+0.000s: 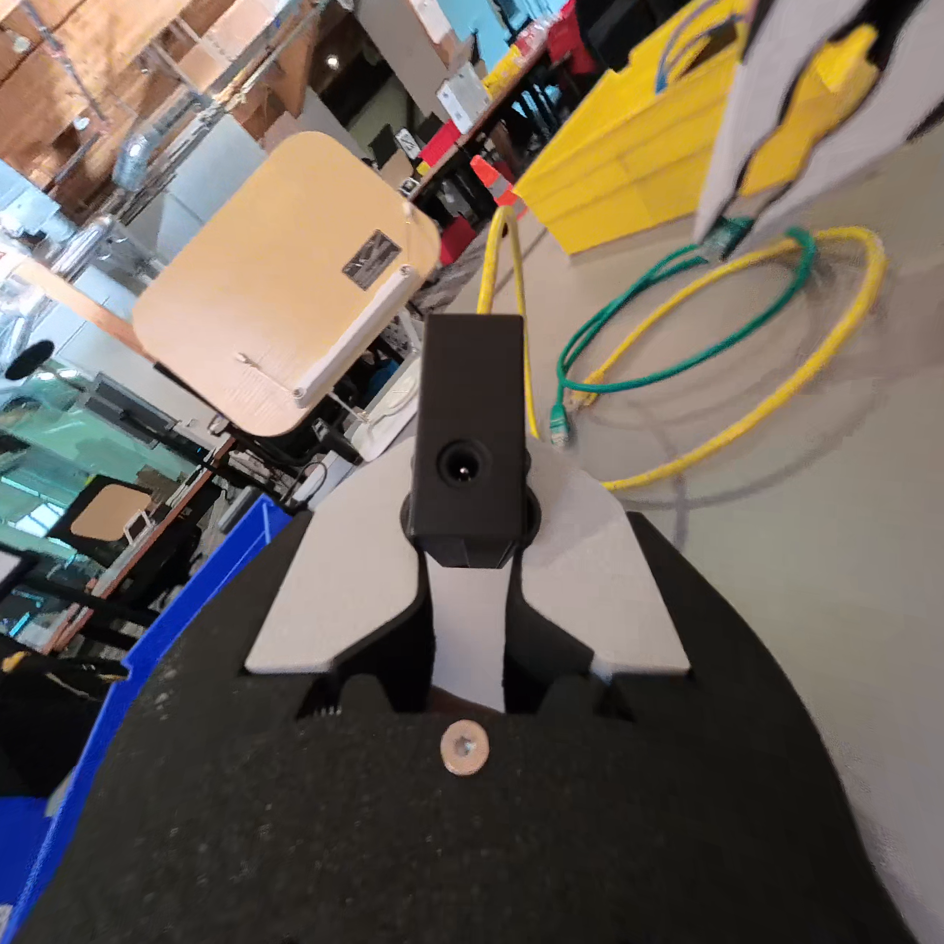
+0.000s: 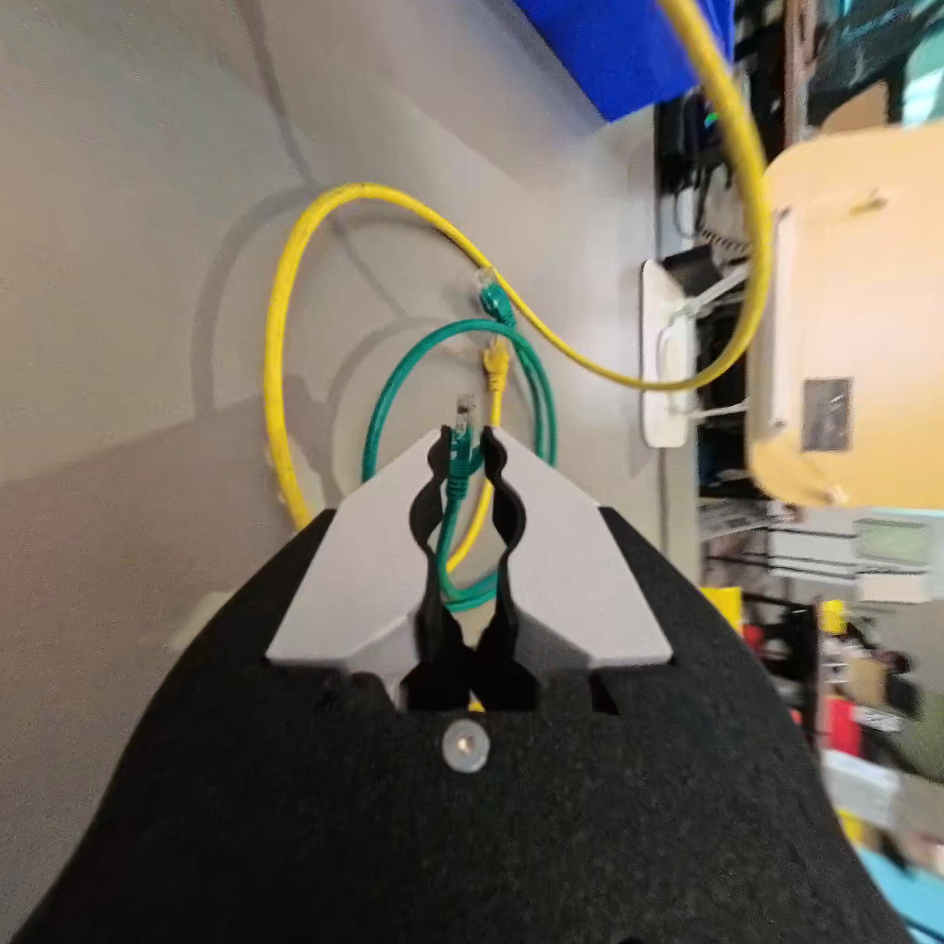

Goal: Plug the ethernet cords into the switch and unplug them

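Left gripper: nearest the left wrist camera, its grey fingers clamp a black box, the switch, by its lower end
Switch: held up off the table, standing lengthwise away from the camera, the near end face showing one round socket; ports are not visible from here
Yellow cord at switch: rises in a narrow loop from behind the far end of the switch; whether it is plugged in cannot be told
Right gripper: nearest the right wrist camera, its fingers are pinched on the green cord's plug, the clear tip sticking out past the fingertips
Green cord: runs from the held plug into a loose coil on the grey table; its other plug lies free on the table beyond
Yellow cord on table: a wider loop around the green coil, crossing it, with a free yellow plug lying beside the green cord
Blue bin: at the table edge to the left of the left gripper
Yellow bin: farther back on the table
Background: blurred shelves, desks and a tan rounded board
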Demonstrator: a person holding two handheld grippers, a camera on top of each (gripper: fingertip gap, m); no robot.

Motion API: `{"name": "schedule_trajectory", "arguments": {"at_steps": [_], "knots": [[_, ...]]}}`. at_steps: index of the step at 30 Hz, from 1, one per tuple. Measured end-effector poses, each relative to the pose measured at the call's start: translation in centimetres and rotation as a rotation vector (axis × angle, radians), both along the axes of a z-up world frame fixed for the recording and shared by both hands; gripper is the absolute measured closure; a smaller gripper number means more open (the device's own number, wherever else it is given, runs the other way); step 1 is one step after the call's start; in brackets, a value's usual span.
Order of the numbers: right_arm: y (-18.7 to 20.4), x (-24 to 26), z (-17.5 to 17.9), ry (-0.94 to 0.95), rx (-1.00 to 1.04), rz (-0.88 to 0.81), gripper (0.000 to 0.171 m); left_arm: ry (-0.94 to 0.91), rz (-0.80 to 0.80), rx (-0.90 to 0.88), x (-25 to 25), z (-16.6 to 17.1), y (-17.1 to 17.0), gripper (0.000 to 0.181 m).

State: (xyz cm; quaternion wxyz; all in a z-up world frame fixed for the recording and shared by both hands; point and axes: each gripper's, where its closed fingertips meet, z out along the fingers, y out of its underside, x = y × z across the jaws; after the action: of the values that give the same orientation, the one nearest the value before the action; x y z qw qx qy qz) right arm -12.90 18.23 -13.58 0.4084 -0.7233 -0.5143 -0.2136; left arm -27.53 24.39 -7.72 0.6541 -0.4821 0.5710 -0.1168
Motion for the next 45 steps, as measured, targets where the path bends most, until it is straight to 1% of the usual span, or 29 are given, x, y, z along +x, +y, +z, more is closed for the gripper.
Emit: {"name": "schedule_trajectory", "arguments": {"at_steps": [1,2,3,6,8,10,12,15,16,18,19,21,23,25,26,27,28,29,30,32,34,35,36,38,40,43,45], "knots": [[-0.3,0.1,-0.8,0.073,-0.041,-0.037,0.159,-0.029,0.028,-0.008,-0.3,0.5,0.4,0.151],[-0.4,0.1,-1.3,0.121,-0.050,-0.068,0.159,-0.051,0.063,-0.004,-0.7,0.9,0.9,0.149],[-0.4,0.1,-1.5,0.152,-0.029,-0.096,0.159,-0.059,0.090,0.002,-1.1,1.1,1.3,0.151],[-0.5,0.1,-2.0,0.250,-0.006,-0.198,0.158,-0.050,0.166,0.022,-2.0,1.1,2.6,0.151],[-1.0,-0.2,-2.0,0.330,-0.029,-0.255,0.158,-0.029,0.169,0.014,-2.1,0.7,2.8,0.151],[-1.6,-1.1,-1.4,0.445,-0.029,-0.284,0.153,-0.014,0.153,0.021,-1.9,0.4,2.6,0.151],[-2.2,-1.6,-1.3,0.559,-0.087,-0.305,0.147,0.003,0.143,0.028,-1.7,0.1,2.4,0.151],[-1.8,-0.9,0.7,0.727,-0.135,-0.308,0.135,0.020,0.124,0.026,-1.3,-0.3,2.0,0.151],[-1.2,0.1,1.7,0.761,-0.136,-0.330,0.134,0.022,0.119,0.031,-1.2,-0.3,1.8,0.151],[0.0,2.4,2.7,0.796,-0.210,-0.399,0.134,0.039,0.110,0.045,-1.0,-0.4,1.6,0.151],[0.8,3.9,2.6,0.766,-0.251,-0.453,0.132,0.043,0.110,0.054,-1.0,-0.3,1.5,0.151],[3.0,7.2,1.5,0.630,-0.300,-0.558,0.132,0.050,0.105,0.058,-0.9,-0.4,1.4,0.151],[4.6,10.0,-1.0,0.499,-0.407,-0.674,0.132,0.057,0.101,0.059,-0.8,-0.6,1.4,0.151],[5.6,9.8,-3.3,0.472,-0.560,-0.721,0.134,0.071,0.096,0.059,-0.8,-0.9,1.4,0.151],[5.3,10.1,-4.4,0.428,-0.641,-0.784,0.138,0.076,0.088,0.056,-0.8,-1.1,1.3,0.151],[5.1,10.9,-5.0,0.333,-0.671,-0.851,0.138,0.084,0.073,0.053,-0.7,-1.3,1.1,0.151],[5.7,10.9,-5.0,0.267,-0.640,-0.836,0.140,0.093,0.061,0.054,-0.6,-1.6,1.0,0.151],[6.6,10.5,-4.8,0.247,-0.598,-0.797,0.145,0.104,0.059,0.060,-0.6,-1.8,0.9,0.151],[7.1,10.8,-4.7,0.228,-0.581,-0.795,0.145,0.113,0.057,0.069,-0.5,-1.9,0.7,0.151],[6.9,11.7,-5.4,0.220,-0.643,-0.848,0.143,0.114,0.046,0.081,-0.5,-1.9,0.5,0.151],[6.7,11.3,-6.6,0.295,-0.761,-0.851,0.147,0.106,0.041,0.080,-0.4,-1.7,0.3,0.151],[7.1,10.9,-6.8,0.343,-0.783,-0.842,0.149,0.099,0.037,0.079,-0.4,-1.6,0.3,0.151],[7.2,10.8,-6.8,0.358,-0.807,-0.842,0.152,0.096,0.033,0.077,-0.3,-1.6,0.2,0.151],[7.0,11.2,-6.9,0.328,-0.828,-0.855,0.156,0.100,0.030,0.075,-0.1,-1.6,0.2,0.151],[7.3,11.1,-6.9,0.296,-0.810,-0.808,0.160,0.102,0.027,0.077,0.0,-1.7,0.1,0.151],[7.4,10.8,-6.6,0.299,-0.767,-0.788,0.161,0.103,0.029,0.085,-0.1,-1.6,0.2,0.151],[7.5,10.4,-5.0,0.311,-0.704,-0.751,0.161,0.098,0.037,0.078,-0.2,-1.5,0.4,0.151]]}}
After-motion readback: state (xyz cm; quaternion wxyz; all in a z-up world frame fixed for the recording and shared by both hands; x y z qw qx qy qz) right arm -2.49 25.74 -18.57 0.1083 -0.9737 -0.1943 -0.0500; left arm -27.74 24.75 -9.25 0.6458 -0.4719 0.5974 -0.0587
